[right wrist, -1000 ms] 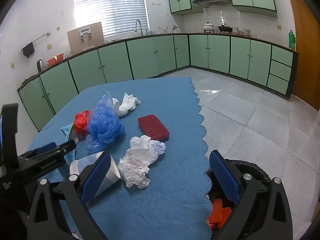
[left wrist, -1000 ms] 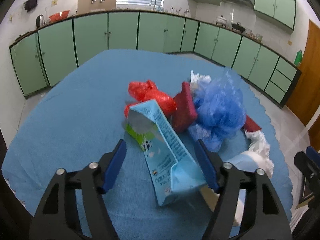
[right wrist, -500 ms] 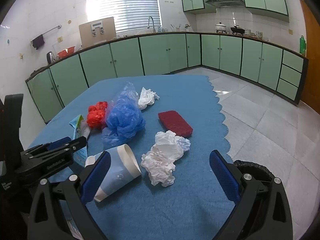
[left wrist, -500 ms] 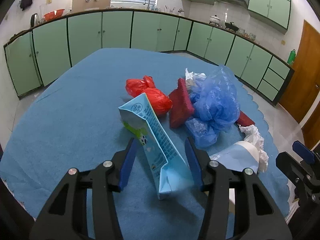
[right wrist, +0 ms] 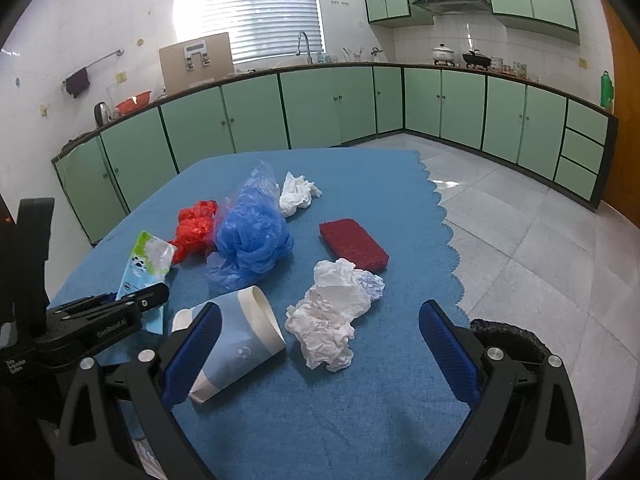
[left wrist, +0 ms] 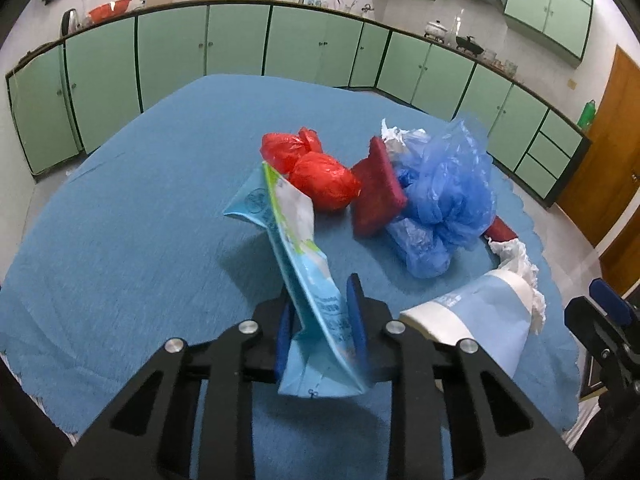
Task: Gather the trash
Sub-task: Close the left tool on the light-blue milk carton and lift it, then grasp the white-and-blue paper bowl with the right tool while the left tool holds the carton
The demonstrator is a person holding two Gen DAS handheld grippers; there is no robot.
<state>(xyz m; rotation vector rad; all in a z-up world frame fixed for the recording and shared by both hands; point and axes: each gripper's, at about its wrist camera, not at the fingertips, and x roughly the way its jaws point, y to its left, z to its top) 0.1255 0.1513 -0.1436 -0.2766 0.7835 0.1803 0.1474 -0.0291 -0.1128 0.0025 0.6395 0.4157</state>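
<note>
A flattened light-blue milk carton point(left wrist: 296, 248) stands tilted between the pads of my left gripper point(left wrist: 320, 300), whose jaws are closing and pinch its lower end. From the right wrist view the carton point(right wrist: 146, 264) pokes out past the left gripper point(right wrist: 156, 296). My right gripper point(right wrist: 316, 320) is wide open over a crumpled white tissue point(right wrist: 332, 316), holding nothing. A paper cup point(right wrist: 240, 340) lies on its side by its left finger. A red plastic bag point(left wrist: 316, 168), a blue plastic bag point(left wrist: 444, 196) and a dark red sponge point(left wrist: 376, 188) lie beyond the carton.
A blue cloth covers the table point(right wrist: 380, 184), its scalloped edge on the right. A black-lined bin point(right wrist: 512, 344) stands on the floor beside that edge, under my right finger. A second tissue point(right wrist: 298, 194) lies behind the blue bag. Green cabinets line the walls.
The left jaws have closed in from wide apart onto the milk carton, and the carton has turned up on edge. The right gripper has stayed open and tipped up slightly.
</note>
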